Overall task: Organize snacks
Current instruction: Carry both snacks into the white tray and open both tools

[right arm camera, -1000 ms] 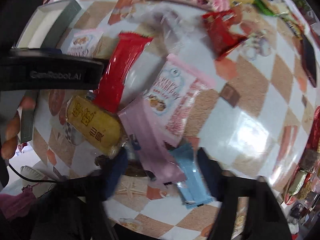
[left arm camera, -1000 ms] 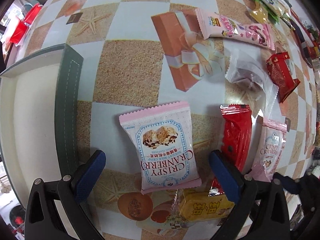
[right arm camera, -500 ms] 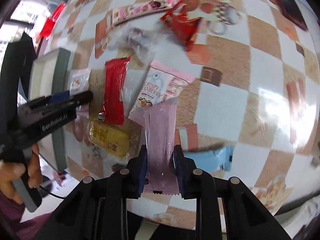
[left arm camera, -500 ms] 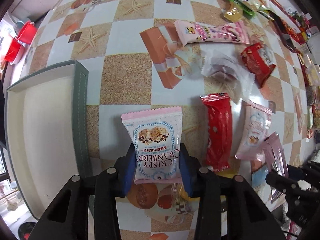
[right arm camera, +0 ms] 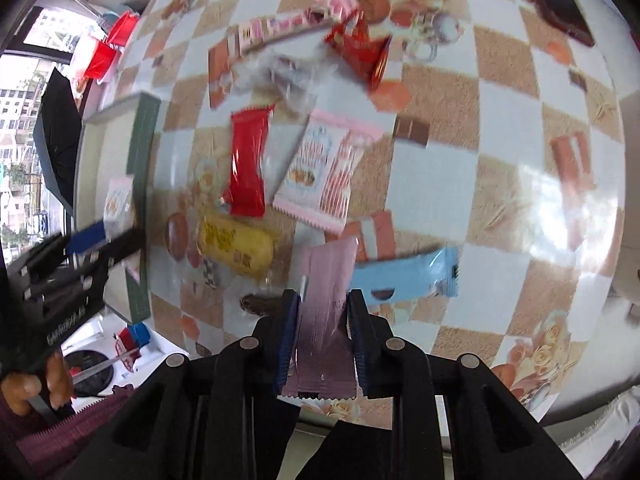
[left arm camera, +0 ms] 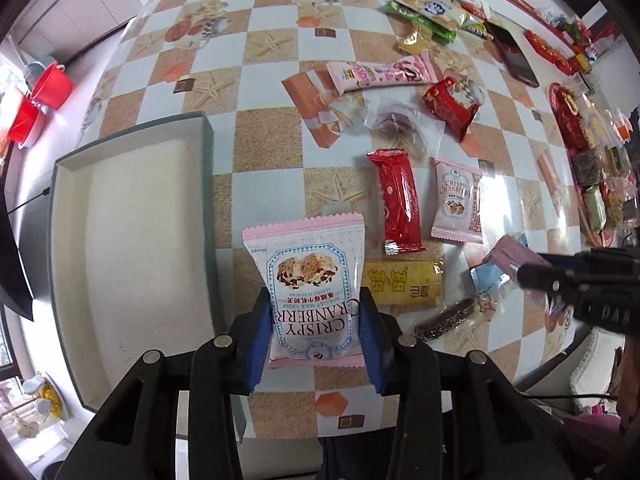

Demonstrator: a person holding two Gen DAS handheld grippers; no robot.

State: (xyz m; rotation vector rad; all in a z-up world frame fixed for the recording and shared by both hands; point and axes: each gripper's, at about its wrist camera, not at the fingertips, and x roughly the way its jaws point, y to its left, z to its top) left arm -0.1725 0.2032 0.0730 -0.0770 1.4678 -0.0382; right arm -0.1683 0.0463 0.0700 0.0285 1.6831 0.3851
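My left gripper (left arm camera: pixel 316 316) is shut on a pink Crispy Cranberry packet (left arm camera: pixel 310 276) and holds it above the table, just right of the open green-rimmed box (left arm camera: pixel 132 240). My right gripper (right arm camera: pixel 323 320) is shut on a mauve wrapper (right arm camera: pixel 326 304), lifted over the table's near edge. The right gripper shows in the left wrist view (left arm camera: pixel 532 276) at the right, the left gripper in the right wrist view (right arm camera: pixel 100 236) near the box (right arm camera: pixel 140 152). On the table lie a red bar (left arm camera: pixel 398 200), a second cranberry packet (left arm camera: pixel 458 200), a yellow pack (left arm camera: pixel 404 282) and a light blue bar (right arm camera: pixel 404 276).
Farther back lie a long pink pack (left arm camera: pixel 380 72), a clear wrapper (left arm camera: pixel 400 124), a small red packet (left arm camera: pixel 450 106) and green packs (left arm camera: pixel 424 16). A red tray of sweets (left arm camera: pixel 588 160) runs along the right edge. Red pots (left arm camera: pixel 36 104) stand at the left.
Both grippers closed on their packets and lifted them. The left one has risen and drawn back with the cranberry packet; the right one has raised the mauve wrapper off the pile.
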